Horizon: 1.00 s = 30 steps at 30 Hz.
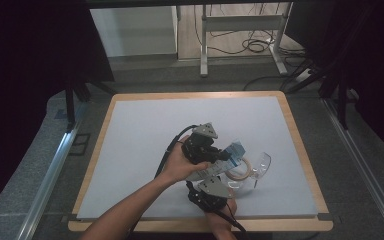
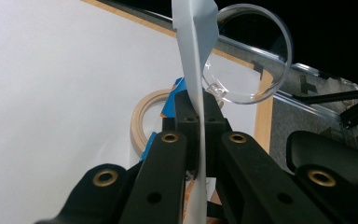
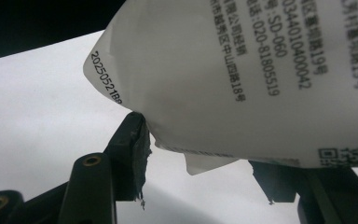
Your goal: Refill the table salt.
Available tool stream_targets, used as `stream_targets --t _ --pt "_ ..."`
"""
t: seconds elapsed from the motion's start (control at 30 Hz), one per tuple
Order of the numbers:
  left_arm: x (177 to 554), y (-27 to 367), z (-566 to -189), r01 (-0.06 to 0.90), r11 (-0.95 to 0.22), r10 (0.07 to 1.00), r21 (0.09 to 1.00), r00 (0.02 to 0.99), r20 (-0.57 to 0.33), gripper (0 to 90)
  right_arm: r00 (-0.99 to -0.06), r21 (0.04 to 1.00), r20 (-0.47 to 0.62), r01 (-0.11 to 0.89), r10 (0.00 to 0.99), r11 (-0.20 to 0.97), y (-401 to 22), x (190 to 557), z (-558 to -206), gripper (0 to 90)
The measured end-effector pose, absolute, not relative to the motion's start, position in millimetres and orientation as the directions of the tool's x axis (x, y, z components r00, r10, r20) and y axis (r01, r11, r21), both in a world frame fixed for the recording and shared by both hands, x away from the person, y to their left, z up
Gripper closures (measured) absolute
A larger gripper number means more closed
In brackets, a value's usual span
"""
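Left black two-jaw gripper (image 1: 219, 156), gripped in a bare hand (image 1: 180, 165) on a forearm reaching in from the bottom edge, points rightward with jaws pressed together on a thin white printed packet (image 2: 193, 56). Right black two-jaw gripper (image 1: 226, 181) sits just below it, jaws partway apart against the same packet's lower edge, held by the other hand (image 1: 219, 217).

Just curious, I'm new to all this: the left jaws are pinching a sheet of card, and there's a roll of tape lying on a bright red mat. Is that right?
Not quite: the mat is pale grey-white, not red, as the high view shows. The rest holds: the left gripper pinches the card, and the tape roll lies on the mat.
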<state>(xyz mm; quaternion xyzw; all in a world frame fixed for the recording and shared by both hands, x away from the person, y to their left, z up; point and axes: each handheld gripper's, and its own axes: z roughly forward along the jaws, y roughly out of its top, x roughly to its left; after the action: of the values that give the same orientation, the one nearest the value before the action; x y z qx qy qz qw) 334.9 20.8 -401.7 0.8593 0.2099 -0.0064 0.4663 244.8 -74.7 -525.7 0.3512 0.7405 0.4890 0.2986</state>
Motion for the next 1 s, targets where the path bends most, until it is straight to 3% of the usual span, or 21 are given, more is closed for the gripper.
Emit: stream_targets --t 0.63,1.0 --pt "341 13 -399 0.376 -0.499 0.352 0.781 0.911 -0.214 90.0 -0.561 0.937 -0.163 0.169 0.811 0.305 -73 246 -524 43.2" --pt "346 6 -397 0.373 -0.532 0.356 0.76 0.913 -0.198 90.0 -0.556 0.941 -0.144 0.18 0.819 0.288 -72 250 -522 43.4"
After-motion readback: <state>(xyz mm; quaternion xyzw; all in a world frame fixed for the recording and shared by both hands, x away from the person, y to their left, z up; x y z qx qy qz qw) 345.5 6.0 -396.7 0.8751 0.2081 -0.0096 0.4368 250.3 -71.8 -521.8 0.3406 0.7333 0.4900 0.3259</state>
